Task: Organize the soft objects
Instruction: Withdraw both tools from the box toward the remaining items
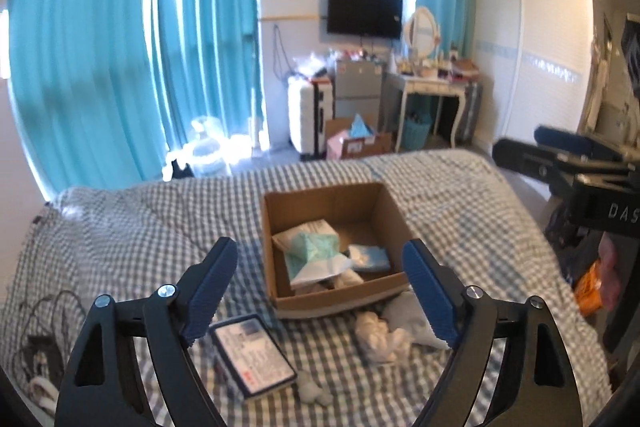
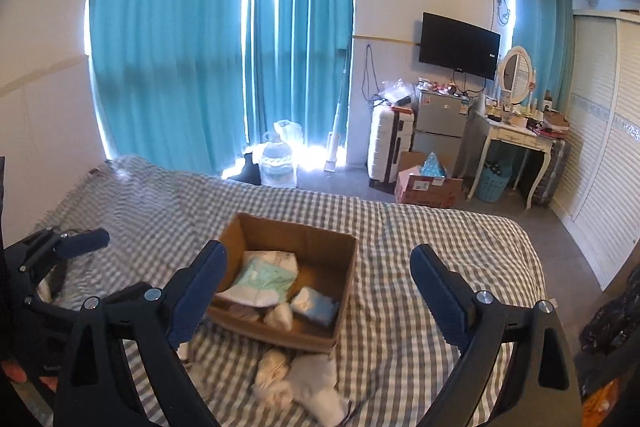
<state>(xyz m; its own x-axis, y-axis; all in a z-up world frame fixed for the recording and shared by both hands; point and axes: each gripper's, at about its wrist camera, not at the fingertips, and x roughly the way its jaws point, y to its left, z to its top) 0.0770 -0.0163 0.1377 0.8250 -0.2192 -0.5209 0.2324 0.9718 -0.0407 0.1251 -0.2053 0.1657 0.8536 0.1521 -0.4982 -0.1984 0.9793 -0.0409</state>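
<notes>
Hovering over the checkered bed (image 1: 120,235), both the left gripper (image 1: 320,291) and right gripper (image 2: 318,291) gape wide, holding nothing; loose socks (image 2: 296,375) lie just before the cardboard box (image 2: 344,311).

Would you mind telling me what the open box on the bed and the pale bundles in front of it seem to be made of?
The box looks like plain matte corrugated cardboard: brown, with stiff, straight-edged walls. The bundles look like soft knit fabric, probably socks: white and grey, crumpled and limp.
</notes>
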